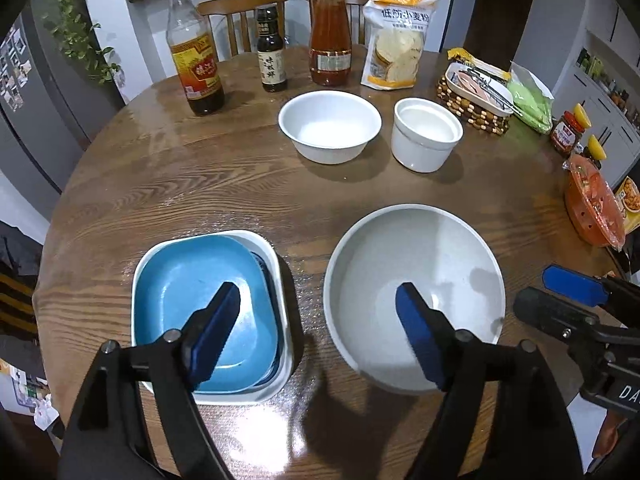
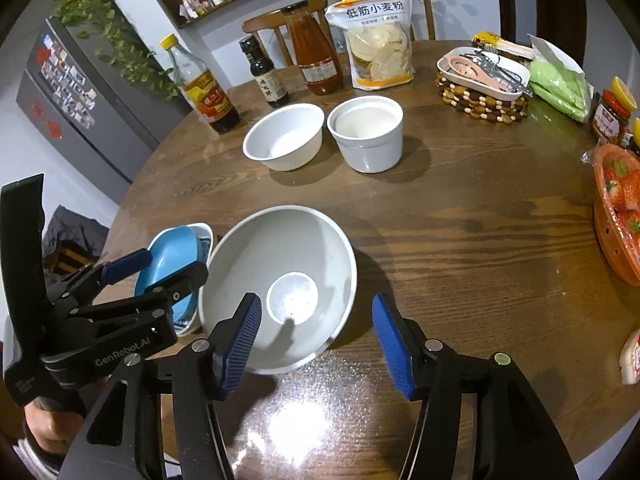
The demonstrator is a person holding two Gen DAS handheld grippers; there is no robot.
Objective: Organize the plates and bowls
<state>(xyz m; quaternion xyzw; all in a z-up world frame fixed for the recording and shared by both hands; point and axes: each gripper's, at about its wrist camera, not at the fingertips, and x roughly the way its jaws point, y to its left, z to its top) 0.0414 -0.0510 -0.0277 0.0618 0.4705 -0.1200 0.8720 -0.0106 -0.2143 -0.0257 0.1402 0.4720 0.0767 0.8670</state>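
Note:
A large grey-white bowl [image 1: 412, 280] [image 2: 280, 264] stands upright on the round wooden table. To its left, a blue square plate [image 1: 200, 280] [image 2: 172, 252] lies tilted inside a white square dish [image 1: 276, 264]. Farther back stand a white bowl [image 1: 330, 124] [image 2: 284, 140] and a white ramekin [image 1: 426, 132] [image 2: 366, 132]. My left gripper [image 1: 318, 292] [image 2: 168, 266] hangs open above the gap between plate and large bowl, holding nothing. My right gripper [image 2: 316, 304] [image 1: 554, 296] is open over the large bowl's near right rim, its pads clear of it.
Along the far edge stand a vinegar bottle [image 1: 196, 64], a small dark bottle [image 1: 272, 52], a sauce jar [image 1: 330, 36] and a flour bag [image 1: 396, 40]. A utensil tray on a beaded mat [image 2: 480, 80], a green bag [image 2: 560, 84] and an orange strawberry basket [image 2: 616, 216] line the right.

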